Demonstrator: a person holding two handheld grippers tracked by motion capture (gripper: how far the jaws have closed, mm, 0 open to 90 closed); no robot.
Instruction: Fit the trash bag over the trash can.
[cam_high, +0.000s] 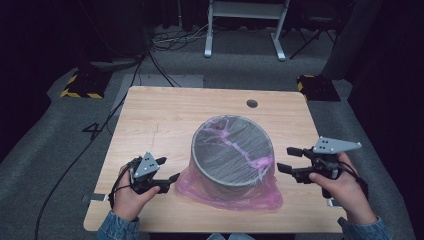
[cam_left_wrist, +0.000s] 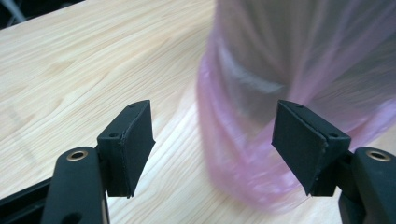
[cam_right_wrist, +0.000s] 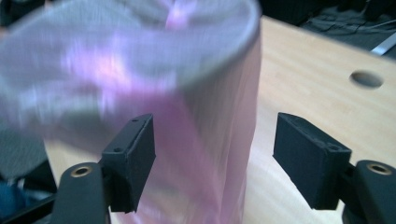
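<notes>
A grey round bin (cam_high: 232, 152) stands on the wooden table (cam_high: 155, 120), wrapped in a thin pink plastic bag (cam_high: 235, 196) that pools around its base. My left gripper (cam_high: 167, 169) sits open just left of the bag's lower edge. Its own view shows the bag (cam_left_wrist: 243, 154) and the bin's wall (cam_left_wrist: 261, 84) ahead, a little right of the gap. My right gripper (cam_high: 287, 159) is open at the bin's right side, nothing between its fingers. In the right gripper view the bagged bin (cam_right_wrist: 154, 93) fills the left and centre, blurred.
A round cable hole (cam_high: 252, 103) lies near the table's far edge and appears again as a dark hole (cam_right_wrist: 366, 79) in the right gripper view. Cables (cam_high: 75, 160) trail over the grey floor at left. A white desk frame (cam_high: 245, 25) stands beyond.
</notes>
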